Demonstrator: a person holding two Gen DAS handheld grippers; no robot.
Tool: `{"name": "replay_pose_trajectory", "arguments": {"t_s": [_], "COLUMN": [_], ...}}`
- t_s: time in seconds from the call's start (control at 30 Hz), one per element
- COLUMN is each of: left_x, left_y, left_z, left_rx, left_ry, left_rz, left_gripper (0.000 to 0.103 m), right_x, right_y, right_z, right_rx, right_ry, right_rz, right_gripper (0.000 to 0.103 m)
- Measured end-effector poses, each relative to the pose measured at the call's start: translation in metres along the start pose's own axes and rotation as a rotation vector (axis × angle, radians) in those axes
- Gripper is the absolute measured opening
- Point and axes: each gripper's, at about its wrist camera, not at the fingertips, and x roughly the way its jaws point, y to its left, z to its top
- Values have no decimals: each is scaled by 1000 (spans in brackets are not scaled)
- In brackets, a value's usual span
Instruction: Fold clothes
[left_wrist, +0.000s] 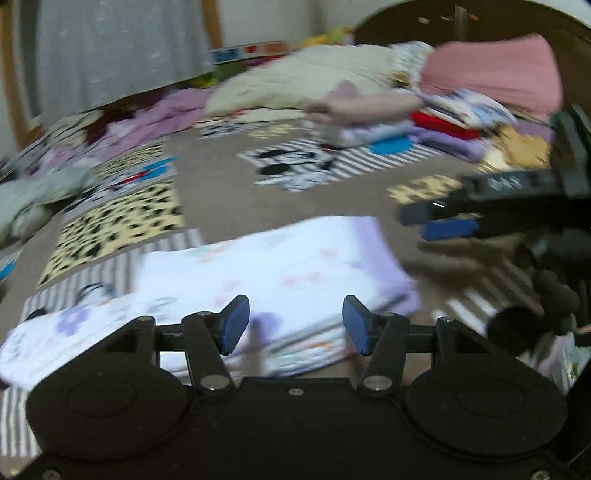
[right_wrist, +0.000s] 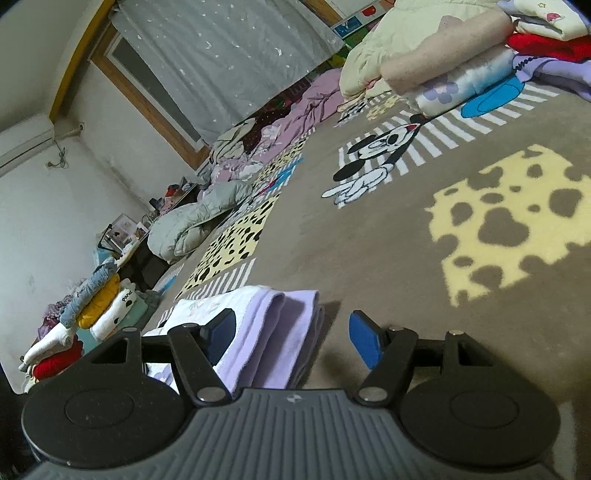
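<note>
Folded garment (left_wrist: 273, 273) flat on carpet (right_wrist: 369, 236), just ahead of left gripper (left_wrist: 295, 325), long axis running left-right. Right gripper (right_wrist: 293, 338) off its right end. Both jaws wide, holding nothing; left nearer.

Left view motion-blurred; folded garment (left_wrist: 258, 280) print unreadable, near edge hidden by hand-held gripper.

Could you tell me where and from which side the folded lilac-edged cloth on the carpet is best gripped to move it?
Probably at the rounded folded edge of the lilac-edged cloth, coming in low from the right. There the layers stack into one thick lip facing the open right claw, so one pinch could catch them all. The left claw, also open, hovers over its top.
</note>
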Motion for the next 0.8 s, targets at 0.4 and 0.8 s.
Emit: {"name": "replay_pose_trajectory", "arguments": {"t_s": [0.4, 0.8], "left_x": [34, 8], "left_y": [-31, 11], "left_z": [6, 17], "left_rx": [63, -129], "left_ry": [39, -67], "left_rz": [-20, 58], "left_gripper": [49, 10], "right_x": [-1, 7], "right_y": [2, 13], "right_z": [-3, -7], "right_rx": [-1, -34], "right_ry": [22, 57], "right_rz": [16, 63], "right_gripper": [69, 69]}}
